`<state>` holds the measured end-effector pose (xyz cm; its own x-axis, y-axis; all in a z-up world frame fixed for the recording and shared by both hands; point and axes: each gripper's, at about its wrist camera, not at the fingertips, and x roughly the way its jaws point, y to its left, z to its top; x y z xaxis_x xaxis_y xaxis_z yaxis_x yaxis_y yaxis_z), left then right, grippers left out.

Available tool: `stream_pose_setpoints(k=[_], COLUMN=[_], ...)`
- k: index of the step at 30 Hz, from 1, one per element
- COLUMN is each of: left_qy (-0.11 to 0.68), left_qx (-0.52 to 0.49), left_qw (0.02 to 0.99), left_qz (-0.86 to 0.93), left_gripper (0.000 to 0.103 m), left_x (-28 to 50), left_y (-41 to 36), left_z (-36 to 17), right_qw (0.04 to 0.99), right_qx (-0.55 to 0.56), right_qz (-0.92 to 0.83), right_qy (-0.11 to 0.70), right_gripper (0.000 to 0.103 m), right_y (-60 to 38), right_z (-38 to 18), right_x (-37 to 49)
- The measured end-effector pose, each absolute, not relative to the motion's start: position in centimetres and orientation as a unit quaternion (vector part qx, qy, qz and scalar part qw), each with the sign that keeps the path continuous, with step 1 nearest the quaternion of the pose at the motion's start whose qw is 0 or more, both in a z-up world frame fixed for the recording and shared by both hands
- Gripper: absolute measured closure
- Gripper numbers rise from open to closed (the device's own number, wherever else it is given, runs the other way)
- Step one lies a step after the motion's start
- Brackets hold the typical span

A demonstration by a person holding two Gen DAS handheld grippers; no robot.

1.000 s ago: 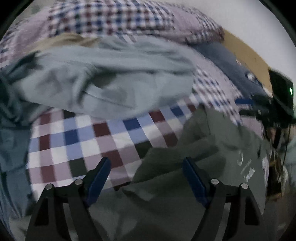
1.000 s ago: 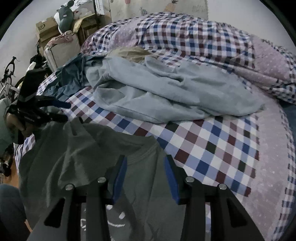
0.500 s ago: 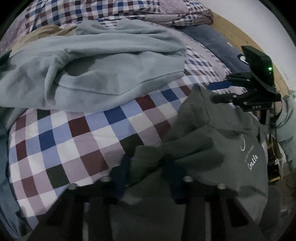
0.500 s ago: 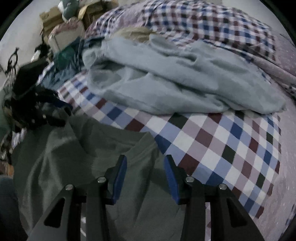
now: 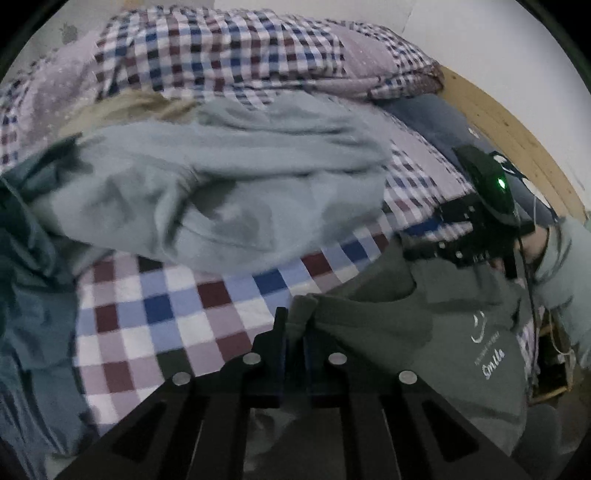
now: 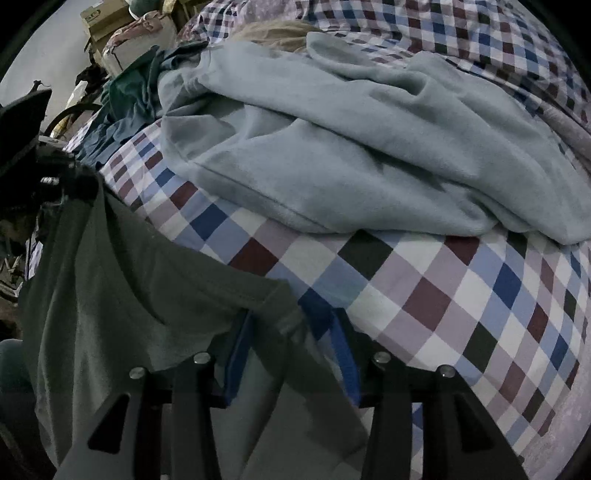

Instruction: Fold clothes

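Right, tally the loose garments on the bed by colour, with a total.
Dark grey: 1, the T-shirt pinched by the left gripper
Light blue-grey: 1, the sweatshirt
Dark teal: 1, the crumpled garment
Tan: 1, the partly hidden piece
Total: 4

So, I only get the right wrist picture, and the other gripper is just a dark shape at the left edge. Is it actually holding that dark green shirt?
Observer: Yes. In the left wrist view the left gripper is closed, with an edge of the dark green shirt pinched in its jaws.
Operator: Is the shirt plain? I see only bare cloth.
Observer: No. It carries a white print: a smiley curve above the word Smile.
Operator: And what lies past the bed on that side?
Observer: A wooden board runs along the bed's edge, beside a dark blue cushion.
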<state>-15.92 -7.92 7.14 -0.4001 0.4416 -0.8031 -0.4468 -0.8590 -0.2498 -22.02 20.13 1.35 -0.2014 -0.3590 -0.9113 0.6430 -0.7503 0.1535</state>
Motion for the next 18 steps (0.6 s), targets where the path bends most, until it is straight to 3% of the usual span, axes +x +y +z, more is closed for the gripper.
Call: stream_pose_setpoints(k=[1, 5, 18], left_qy=[0.002, -0.003, -0.013], left_qx=[-0.475, -0.460, -0.408], left_qw=[0.260, 0.237, 0.146], left_qz=[0.841, 0.856, 0.901], left_gripper=[0.098, 0.098, 0.098], left_x=[-16.0, -16.4, -19.0], left_y=[-8.0, -8.3, -8.6], left_z=[7.6, 9.2, 15.1], right_qw=[0.332, 0.315, 0.191], right_qx=[0.538, 0.514, 0.350], right_qz=[-0.763, -0.781, -0.888], right_qy=[0.131, 0.164, 0.228], right_gripper=[0.078, 0.098, 0.101], right_y=[20.1, 19.7, 18.2], right_z=[1.4, 2.4, 14.7], right_x=[-21.7, -19.9, -18.0])
